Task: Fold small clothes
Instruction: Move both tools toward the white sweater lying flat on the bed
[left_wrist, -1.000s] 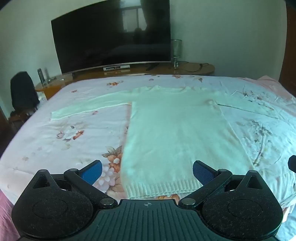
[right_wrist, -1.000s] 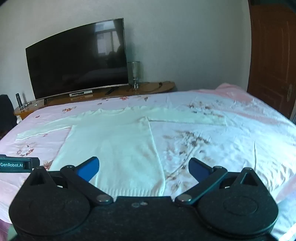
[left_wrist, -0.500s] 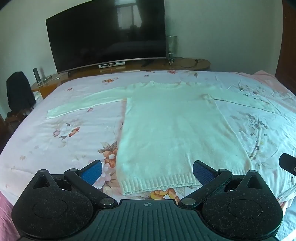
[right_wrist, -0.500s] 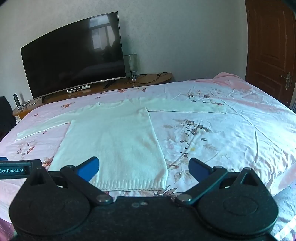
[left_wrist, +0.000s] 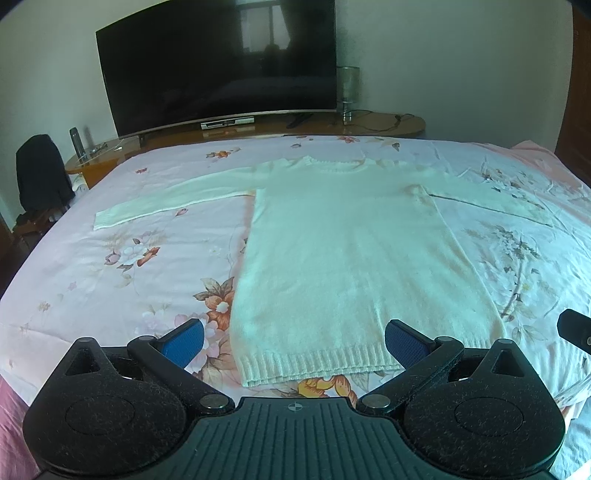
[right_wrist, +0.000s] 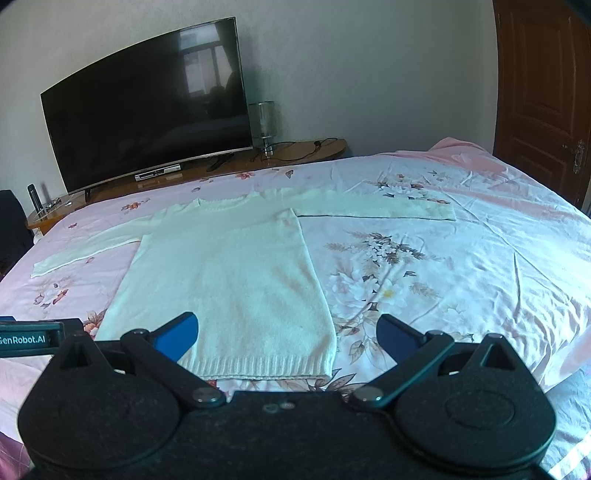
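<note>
We hold our left tongs (left_wrist: 294, 343) and right tongs (right_wrist: 287, 338) spread apart, gripping nothing, near the ribbed hem of the white knitted long-sleeved sweater (left_wrist: 351, 258) (sleeves stretched out sideways), which lies flat on the bed's pink floral sheet (left_wrist: 122, 266) before the black curved television (right_wrist: 147, 125).

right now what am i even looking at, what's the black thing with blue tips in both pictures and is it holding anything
No robot arm here: a person holds a two-finger gripper in each hand, each with its own camera looking forward along the fingers. One picture is from the left gripper, the other from the right gripper. Both stand open and hold nothing. Ahead, a white sweater lies flat on a flowered bed sheet, sleeves spread out. Behind the bed stands a television.
</note>
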